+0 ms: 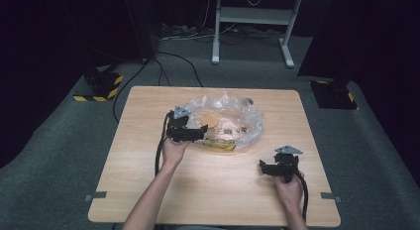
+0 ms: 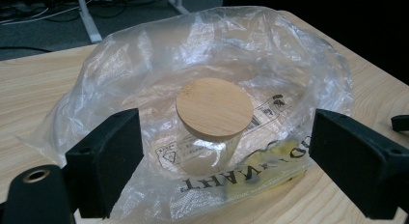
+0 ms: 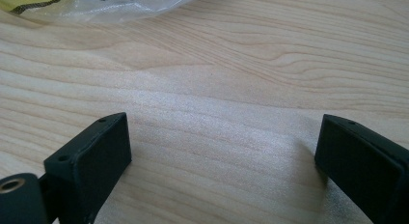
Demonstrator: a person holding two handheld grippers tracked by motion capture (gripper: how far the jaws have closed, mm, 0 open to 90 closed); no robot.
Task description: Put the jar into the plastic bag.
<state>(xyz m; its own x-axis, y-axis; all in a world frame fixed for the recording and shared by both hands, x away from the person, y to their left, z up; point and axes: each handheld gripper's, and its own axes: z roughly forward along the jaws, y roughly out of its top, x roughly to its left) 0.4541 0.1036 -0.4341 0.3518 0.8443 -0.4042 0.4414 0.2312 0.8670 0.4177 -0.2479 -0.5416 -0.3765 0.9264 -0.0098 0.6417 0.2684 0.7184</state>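
A crumpled clear plastic bag (image 1: 233,116) lies at the middle of the wooden table (image 1: 208,190). Inside it stands a small glass jar (image 2: 207,151) with a round wooden lid (image 2: 214,108); the lid (image 1: 211,120) is also visible from above. The bag (image 2: 217,45) has black printed lettering and a yellow strip along its near edge. My left gripper (image 1: 200,132) is at the bag's left side, open. In the left gripper view, my left gripper (image 2: 226,134) has its jaws wide on either side of the bagged jar, not touching it. My right gripper (image 1: 263,166) is open over bare wood at the front right, with nothing between the jaws of the gripper (image 3: 222,137).
A corner of the bag (image 3: 96,4) lies beyond the right gripper. Around the table is grey carpet, with black-and-yellow striped blocks at the left (image 1: 101,86) and right (image 1: 334,93). A white desk frame (image 1: 252,17) and floor cables lie behind.
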